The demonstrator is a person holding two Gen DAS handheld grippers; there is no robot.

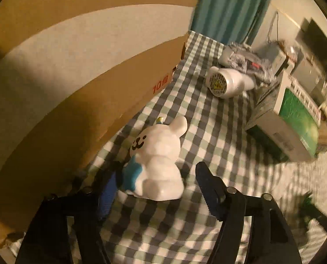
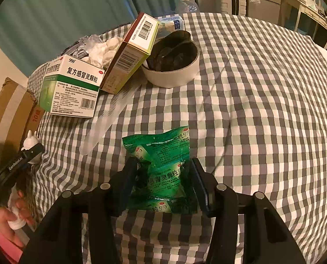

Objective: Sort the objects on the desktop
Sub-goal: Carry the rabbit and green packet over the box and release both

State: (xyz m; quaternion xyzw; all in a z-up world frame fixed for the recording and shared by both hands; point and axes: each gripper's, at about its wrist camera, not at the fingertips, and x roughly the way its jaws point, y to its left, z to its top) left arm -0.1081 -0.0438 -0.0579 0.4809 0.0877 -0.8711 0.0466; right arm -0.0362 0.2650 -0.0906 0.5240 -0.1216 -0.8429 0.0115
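A white bunny figurine point(image 1: 159, 154) with a blue star on its front stands on the checked cloth, beside a cardboard box point(image 1: 97, 88). My left gripper point(image 1: 157, 187) straddles it. The left finger is against the star side, and the right finger stands a little clear of the body. In the right wrist view a crumpled green sachet bag point(image 2: 163, 167) lies on the cloth, and my right gripper point(image 2: 163, 176) is shut on its lower half, both pads pressing into the foil. The bunny point(image 2: 31, 139) also shows at the far left edge there.
A white bottle point(image 1: 227, 81) lies on its side. A green-and-white medicine box point(image 2: 73, 88), a second carton point(image 2: 132, 55), a white bowl point(image 2: 174, 77) of dark items and a clear plastic strip point(image 2: 108, 118) crowd the back left. A hand point(image 2: 9, 217) is at the lower left.
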